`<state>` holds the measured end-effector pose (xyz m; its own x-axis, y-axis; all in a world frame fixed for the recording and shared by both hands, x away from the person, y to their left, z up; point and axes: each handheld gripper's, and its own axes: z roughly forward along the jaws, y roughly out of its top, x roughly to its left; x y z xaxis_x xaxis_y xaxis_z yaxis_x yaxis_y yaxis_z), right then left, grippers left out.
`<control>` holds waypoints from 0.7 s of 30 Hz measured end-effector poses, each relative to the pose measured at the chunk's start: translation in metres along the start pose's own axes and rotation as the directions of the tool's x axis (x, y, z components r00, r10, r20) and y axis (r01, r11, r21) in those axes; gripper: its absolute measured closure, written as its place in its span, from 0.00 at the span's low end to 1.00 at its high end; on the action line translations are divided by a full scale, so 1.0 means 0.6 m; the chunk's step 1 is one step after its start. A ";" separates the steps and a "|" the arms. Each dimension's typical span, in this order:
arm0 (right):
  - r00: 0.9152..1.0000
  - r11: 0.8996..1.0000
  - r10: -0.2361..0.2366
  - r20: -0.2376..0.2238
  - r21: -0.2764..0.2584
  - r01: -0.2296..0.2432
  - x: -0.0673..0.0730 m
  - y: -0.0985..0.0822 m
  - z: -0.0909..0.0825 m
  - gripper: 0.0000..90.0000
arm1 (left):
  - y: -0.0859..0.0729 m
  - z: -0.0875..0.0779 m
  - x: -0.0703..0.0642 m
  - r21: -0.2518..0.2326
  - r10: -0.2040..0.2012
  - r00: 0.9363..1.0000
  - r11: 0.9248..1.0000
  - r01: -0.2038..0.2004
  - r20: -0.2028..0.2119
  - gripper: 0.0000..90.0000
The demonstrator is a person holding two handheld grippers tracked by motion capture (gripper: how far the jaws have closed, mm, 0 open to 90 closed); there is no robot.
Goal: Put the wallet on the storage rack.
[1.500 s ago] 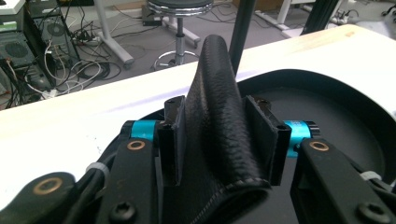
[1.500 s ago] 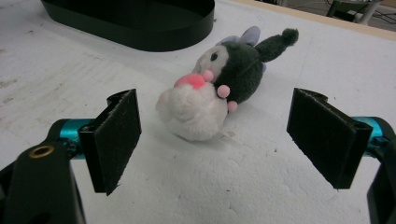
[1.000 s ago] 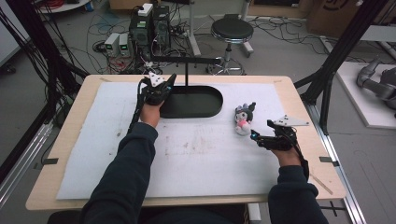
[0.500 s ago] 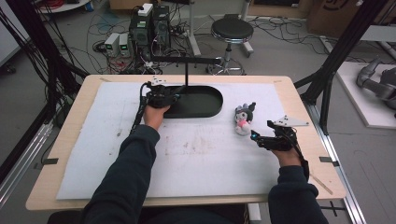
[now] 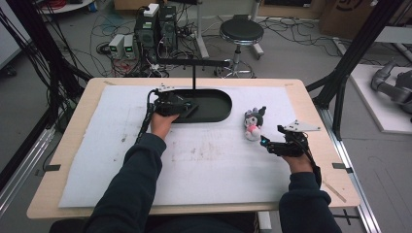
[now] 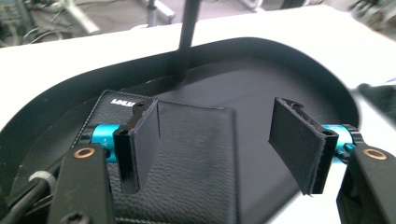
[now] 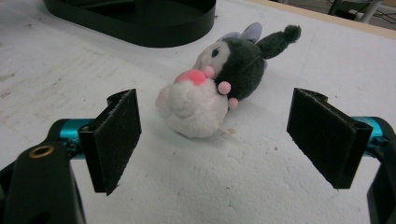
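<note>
On the left, the left tool (image 6: 217, 149) stands over the near-left end of the black oval tray (image 5: 221, 110), its jaws spread wide and holding nothing. A black leather wallet (image 6: 187, 158) lies flat on the tray floor below; the left jaw is over the wallet and the right jaw is past its edge. The wallet is thin and lies flush, so the pads (image 6: 299, 140) may find nothing to pinch and simply skid across the grain. The tray wall curves close behind, and a dark upright post (image 6: 186, 37) rises from the tray just beyond; a hurried reach could knock either and shift the tray on the white mat (image 5: 97, 160).

To the right, well apart from the tray, a small plush toy (image 7: 219, 79) lies on its side on the tabletop (image 5: 311, 104). The right tool (image 7: 229, 140) sits just short of it, jaws wide and empty, roughly framing the white body. The risk here seems to be that a squeeze from this low angle catches only fluff or pushes the soft toy away, rolling it along the mat.
</note>
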<state>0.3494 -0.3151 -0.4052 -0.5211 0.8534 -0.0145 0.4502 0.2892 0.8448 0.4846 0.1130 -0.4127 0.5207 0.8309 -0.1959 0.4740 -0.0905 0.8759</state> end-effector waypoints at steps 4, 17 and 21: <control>1.000 1.000 -0.008 -0.005 0.007 0.008 0.004 0.000 0.003 0.20 | -0.011 -0.049 -0.002 -0.072 -0.018 0.999 0.997 0.021 0.043 0.28; 0.998 0.998 -0.052 0.032 0.029 0.051 0.004 0.000 0.005 0.20 | -0.075 -0.213 0.011 -0.209 0.122 0.991 0.972 -0.108 0.058 0.19; 0.998 0.999 -0.040 0.039 0.026 0.039 0.003 0.003 0.007 0.20 | -0.082 -0.241 0.024 -0.215 0.110 0.994 0.971 -0.103 0.022 0.19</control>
<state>0.3522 -0.3111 -0.4061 -0.5103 0.8572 -0.0689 0.4483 0.3336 0.8293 0.3662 0.2085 -0.3948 0.5854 0.8036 -0.1079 0.2544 -0.0557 0.9655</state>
